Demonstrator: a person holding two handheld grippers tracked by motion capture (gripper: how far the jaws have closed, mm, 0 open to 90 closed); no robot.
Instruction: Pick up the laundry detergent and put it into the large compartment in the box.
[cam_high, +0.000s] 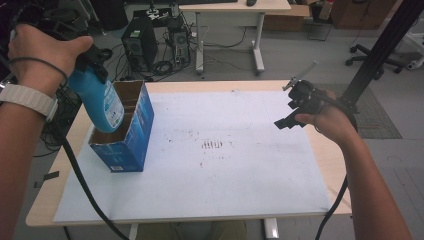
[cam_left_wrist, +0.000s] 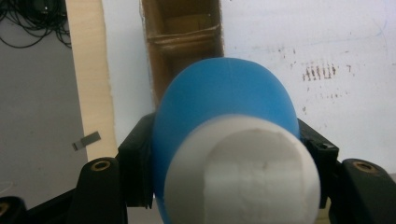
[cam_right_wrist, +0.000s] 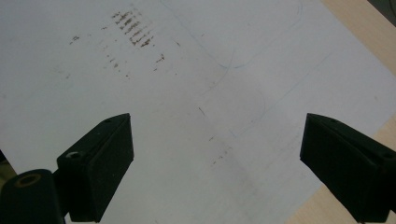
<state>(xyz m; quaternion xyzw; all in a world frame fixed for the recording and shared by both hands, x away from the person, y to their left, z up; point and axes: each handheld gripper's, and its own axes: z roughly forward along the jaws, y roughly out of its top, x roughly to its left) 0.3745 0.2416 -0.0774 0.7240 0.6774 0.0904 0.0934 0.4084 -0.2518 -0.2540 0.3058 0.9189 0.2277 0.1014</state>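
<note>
Closest to me in the left gripper view is the white cap (cam_left_wrist: 243, 170) of a blue bottle (cam_left_wrist: 224, 109), wedged between my left gripper's (cam_left_wrist: 226, 158) two black jaws; the pads press against its sides, so that gripper is clamped on the bottle. Beyond the bottle's rounded shoulder that view looks down into a brown cardboard interior with a divider across it, which is the open top of the blue carton (cam_high: 127, 131).

From the high view, at the far left, my left hand (cam_high: 42, 56) holds the left gripper up over the left side of the surface (cam_high: 320, 165). The bottle hangs tilted from it, bottom end lowered into the near compartment of the carton, which stands upright on the white sheet (cam_high: 225, 185) near the surface's left edge. Whether the bottle's base touches the carton's floor I cannot tell.

Moving right, the middle of the sheet carries a patch of dark smudges (cam_high: 212, 145), seen also in both gripper views.

At the right, my right hand (cam_high: 332, 120) holds the right gripper (cam_high: 286, 122) above the sheet's right side, well apart from the carton. In the right gripper view its jaws stand wide apart with nothing between them, just bare sheet and a strip of wooden surface edge at the corner.
</note>
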